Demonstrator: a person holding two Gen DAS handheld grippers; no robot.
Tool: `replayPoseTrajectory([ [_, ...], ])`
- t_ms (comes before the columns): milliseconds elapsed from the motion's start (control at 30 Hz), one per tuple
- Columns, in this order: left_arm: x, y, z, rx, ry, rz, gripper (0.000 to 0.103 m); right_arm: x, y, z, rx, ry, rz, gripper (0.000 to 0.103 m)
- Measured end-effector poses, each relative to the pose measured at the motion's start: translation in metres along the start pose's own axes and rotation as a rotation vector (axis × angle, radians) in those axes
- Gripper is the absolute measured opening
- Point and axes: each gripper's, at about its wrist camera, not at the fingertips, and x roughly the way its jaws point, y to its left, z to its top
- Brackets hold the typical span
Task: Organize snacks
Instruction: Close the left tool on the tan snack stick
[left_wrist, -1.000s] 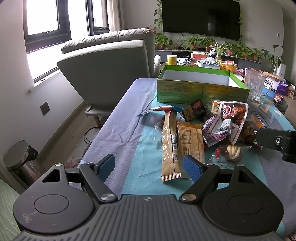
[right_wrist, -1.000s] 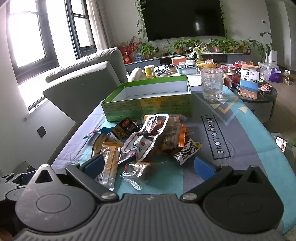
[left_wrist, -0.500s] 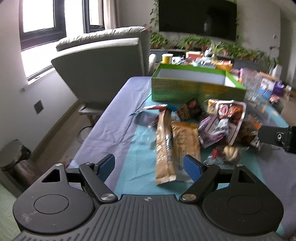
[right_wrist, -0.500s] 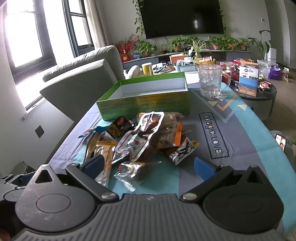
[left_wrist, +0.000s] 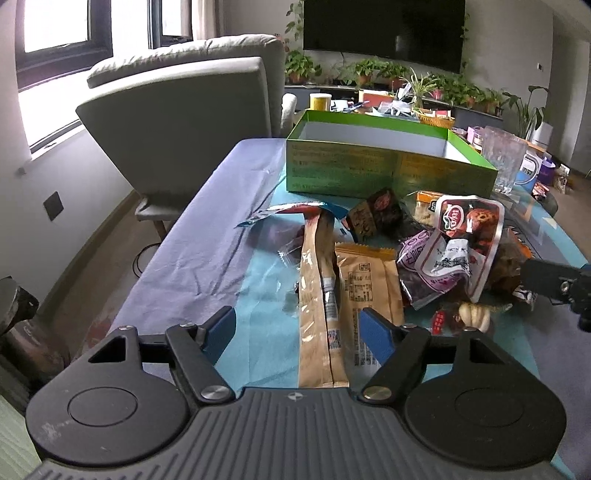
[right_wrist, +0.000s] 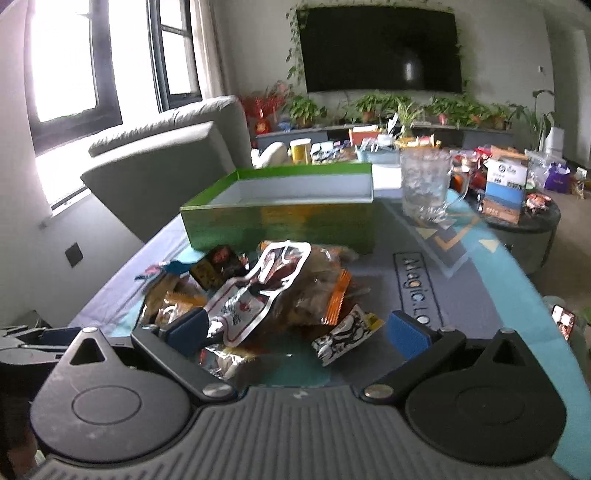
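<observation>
Left tool (left_wrist: 297, 326) agape over tan packets (left_wrist: 343, 295) — right tool (right_wrist: 297, 330) agape (nothing clamped), snack pile (right_wrist: 280, 295) between its fingers

right tongs (right_wrist: 297, 330) spread wide — snack pile (right_wrist: 280, 291) between | green box (right_wrist: 280, 218) behind

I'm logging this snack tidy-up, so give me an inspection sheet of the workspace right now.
Surface: table cloth, wrinkled.
Job's things: snack packets piled in front of the green box; box looks empty.
Clutter: glass mug beside the box.
Grippers: left gripper open over two tan packets; right gripper open at the pile.
Cables: one on the floor.
Surroundings: armchair, TV, plants.
</observation>
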Motion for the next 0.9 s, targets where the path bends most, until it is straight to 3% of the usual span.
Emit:
replayPoseTrajectory([
  [433, 0.029, 0.002, 0.014, -0.008, 0.044, -0.025, 0.063, 0.024, -0.022, 0.009, 0.068, 0.058, -0.041, 0.061],
  [533, 0.033, 0.005, 0.018, -0.016, 0.044, -0.054, 0.055, 0.029, -0.027, 0.01, 0.067, 0.071, -0.033, 0.061],
  [700, 0.036, 0.011, 0.022, -0.05, 0.059, -0.151, 0.025, 0.033, -0.022, 0.012, 0.02, 0.074, 0.007, 0.061],
  [900, 0.032, 0.02, 0.018, -0.078, 0.067, -0.165, 0.024, 0.039, -0.013, 0.012, -0.033, 0.093, 0.047, 0.061],
])
